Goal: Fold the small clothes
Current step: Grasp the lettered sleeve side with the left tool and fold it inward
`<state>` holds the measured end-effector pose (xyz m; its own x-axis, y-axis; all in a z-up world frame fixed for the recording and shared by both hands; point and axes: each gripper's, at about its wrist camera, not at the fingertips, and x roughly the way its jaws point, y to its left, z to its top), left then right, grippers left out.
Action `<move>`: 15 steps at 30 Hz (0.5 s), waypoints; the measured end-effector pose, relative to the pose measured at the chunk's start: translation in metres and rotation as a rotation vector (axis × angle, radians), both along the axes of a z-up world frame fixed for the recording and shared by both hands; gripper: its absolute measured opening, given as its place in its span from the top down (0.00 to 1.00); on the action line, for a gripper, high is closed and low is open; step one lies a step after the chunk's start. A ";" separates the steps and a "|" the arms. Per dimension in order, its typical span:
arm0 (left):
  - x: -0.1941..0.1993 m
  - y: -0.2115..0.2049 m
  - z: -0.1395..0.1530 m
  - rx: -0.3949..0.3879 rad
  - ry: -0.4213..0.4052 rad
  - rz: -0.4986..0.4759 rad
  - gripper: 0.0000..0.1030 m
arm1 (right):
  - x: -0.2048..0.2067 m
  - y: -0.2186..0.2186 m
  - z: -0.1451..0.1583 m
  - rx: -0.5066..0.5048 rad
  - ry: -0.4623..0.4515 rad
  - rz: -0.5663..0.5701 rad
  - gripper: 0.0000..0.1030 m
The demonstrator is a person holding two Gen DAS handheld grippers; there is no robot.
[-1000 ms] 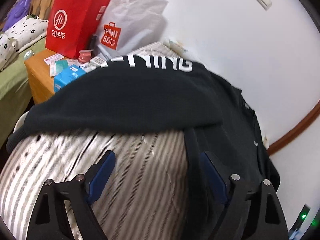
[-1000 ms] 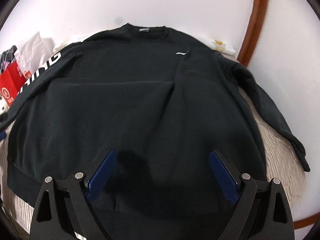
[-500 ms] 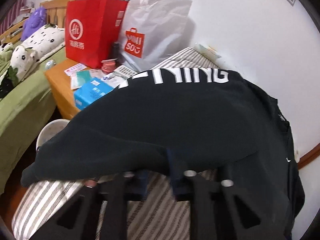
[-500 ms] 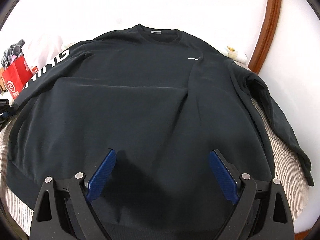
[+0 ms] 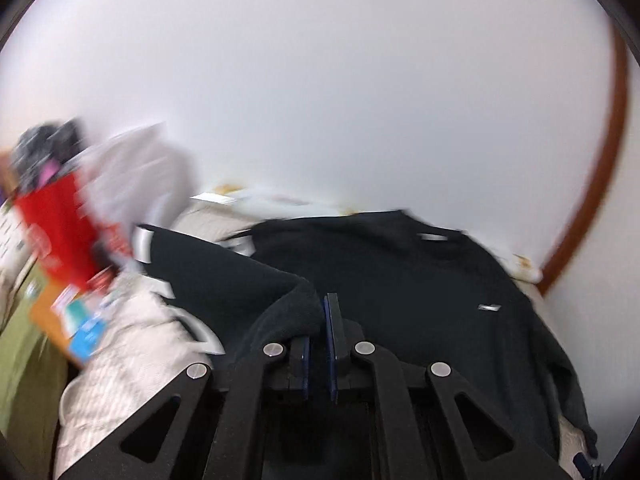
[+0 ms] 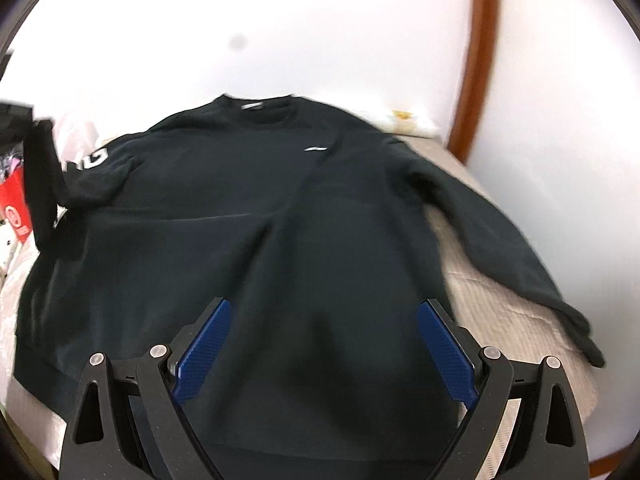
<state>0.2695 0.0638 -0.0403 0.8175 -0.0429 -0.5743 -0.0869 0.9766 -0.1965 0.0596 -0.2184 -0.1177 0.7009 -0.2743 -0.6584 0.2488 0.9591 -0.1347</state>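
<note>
A black sweatshirt (image 6: 280, 216) lies spread face up on a striped bed, collar toward the wall, a small white logo on its chest. Its left sleeve (image 5: 224, 276) carries white letters. My left gripper (image 5: 322, 312) is shut on that sleeve's cuff and holds it lifted above the bed, toward the body of the sweatshirt (image 5: 400, 280). In the right wrist view the lifted sleeve (image 6: 40, 184) hangs at the far left. My right gripper (image 6: 320, 340) is open and empty above the lower front of the sweatshirt. The right sleeve (image 6: 500, 240) lies stretched out on the bed.
A red paper bag (image 5: 52, 232) and a white plastic bag (image 5: 140, 168) stand on a wooden bedside table (image 5: 48, 312) to the left. A white wall with a brown curved trim (image 6: 476, 60) runs behind the striped bed (image 6: 500, 320).
My left gripper has shut on the left sleeve's cuff and lifted it, swinging right toward the sweatshirt's body. My right gripper has stayed open and pulled back a little.
</note>
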 end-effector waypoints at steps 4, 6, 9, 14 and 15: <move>0.022 -0.067 -0.002 0.005 -0.007 -0.130 0.94 | -0.022 -0.028 0.000 0.001 0.009 -0.071 0.09; 0.029 -0.103 -0.011 0.016 0.010 -0.206 0.94 | -0.033 -0.041 -0.002 -0.002 0.018 -0.107 0.09; 0.037 -0.136 -0.029 0.012 0.064 -0.275 0.93 | -0.046 -0.057 -0.008 -0.004 0.044 -0.153 0.09; 0.042 -0.166 -0.062 -0.044 0.212 -0.432 0.56 | -0.052 -0.065 -0.014 0.011 0.066 -0.178 0.09; 0.036 -0.164 -0.066 -0.070 0.233 -0.453 0.50 | -0.050 -0.062 -0.013 0.013 0.063 -0.169 0.09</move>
<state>0.3059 -0.1005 -0.1067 0.5589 -0.4079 -0.7219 0.2924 0.9117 -0.2888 0.0094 -0.2808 -0.1306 0.6030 -0.3754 -0.7039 0.3978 0.9063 -0.1426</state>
